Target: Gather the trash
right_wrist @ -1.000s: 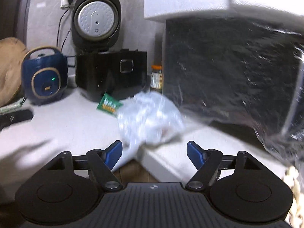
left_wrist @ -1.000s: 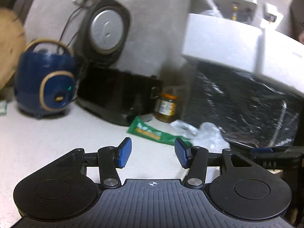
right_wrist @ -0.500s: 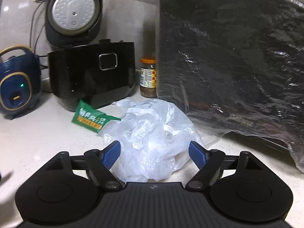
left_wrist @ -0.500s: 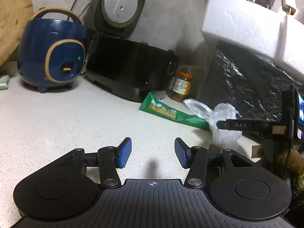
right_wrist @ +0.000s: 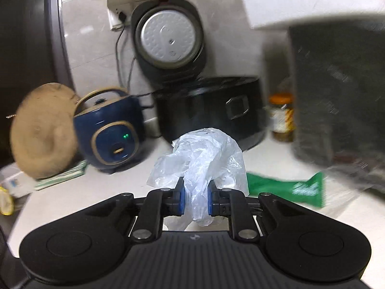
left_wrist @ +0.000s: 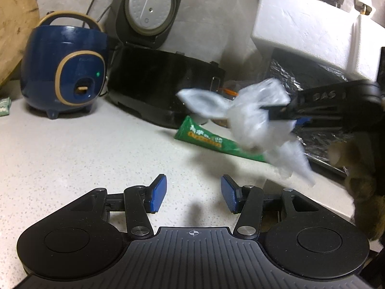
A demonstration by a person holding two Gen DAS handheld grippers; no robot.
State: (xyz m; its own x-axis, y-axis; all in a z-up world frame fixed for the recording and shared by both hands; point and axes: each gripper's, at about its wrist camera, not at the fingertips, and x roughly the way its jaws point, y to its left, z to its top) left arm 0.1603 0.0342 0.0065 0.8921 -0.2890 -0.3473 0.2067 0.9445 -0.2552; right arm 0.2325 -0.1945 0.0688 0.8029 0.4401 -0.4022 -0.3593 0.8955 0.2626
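**Right jaws closing on the plastic bag, left jaws released**

The speckled white bench (left_wrist: 72,159) spreads beneath both grippers. Beyond the jaws, at the wall, stands the black rice cooker (left_wrist: 163,77) with its lid raised. Just left of it sits the blue cooker (left_wrist: 62,69), a green light on its front. To the right of the jaws a dark foil-wrapped block (right_wrist: 336,91) sits under a white foam box (left_wrist: 308,29).

The clear plastic bag (right_wrist: 204,163) is crumpled between the pads of the right gripper (right_wrist: 196,198), whose jaws are closing on it and already pinch the film; in the left wrist view the bag hangs clear of the bench, ahead and right of the left jaws. The green wrapper (left_wrist: 207,139) lies flat on the bench just beyond and below the bag. A small jar with an orange lid (right_wrist: 281,118) stands between the black cooker and the foil block.

The left gripper (left_wrist: 192,193) hovers over bare bench, jaws released with nothing between them.
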